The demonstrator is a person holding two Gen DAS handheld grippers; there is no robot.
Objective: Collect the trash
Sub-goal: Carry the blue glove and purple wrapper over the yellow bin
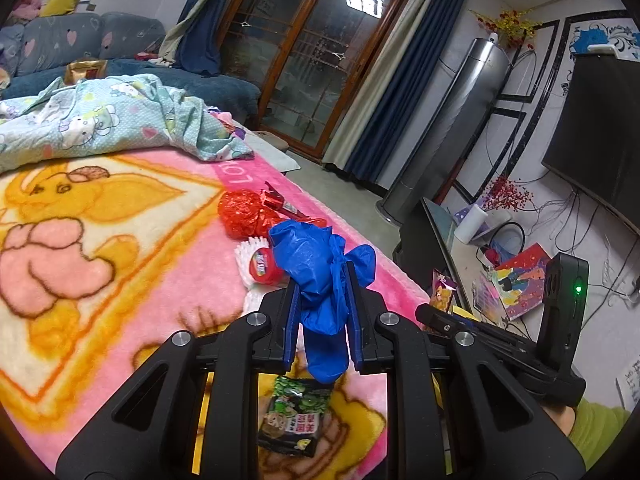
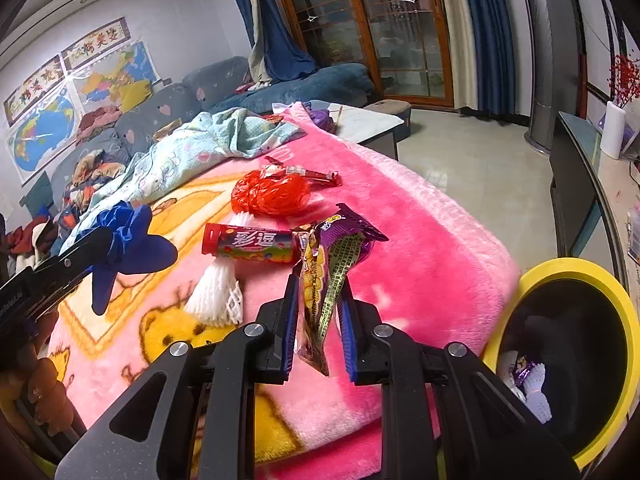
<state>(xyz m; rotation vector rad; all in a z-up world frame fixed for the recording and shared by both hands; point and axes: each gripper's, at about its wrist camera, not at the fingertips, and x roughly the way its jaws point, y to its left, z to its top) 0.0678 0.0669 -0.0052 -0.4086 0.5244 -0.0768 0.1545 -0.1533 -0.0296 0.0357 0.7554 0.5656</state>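
Note:
My left gripper (image 1: 322, 280) is shut on a crumpled blue plastic glove (image 1: 316, 256), lifted above the pink blanket (image 1: 192, 264). The right wrist view shows that glove (image 2: 132, 240) hanging at the left. My right gripper (image 2: 320, 280) is shut on a purple snack wrapper (image 2: 344, 240), with a yellow wrapper pressed against it. On the blanket lie a red plastic bag (image 2: 272, 194), a red stick wrapper (image 2: 304, 174), a candy tube (image 2: 250, 244), white foam netting (image 2: 218, 292) and a green-black snack packet (image 1: 294, 416). The yellow-rimmed bin (image 2: 568, 268) stands at lower right.
A light blue cartoon-print cloth (image 1: 100, 120) is bunched at the blanket's far end, with a blue sofa (image 2: 224, 80) behind it. To the right are bare floor (image 2: 472, 168), a dark TV stand (image 2: 576, 184) and a grey tower unit (image 1: 444, 128).

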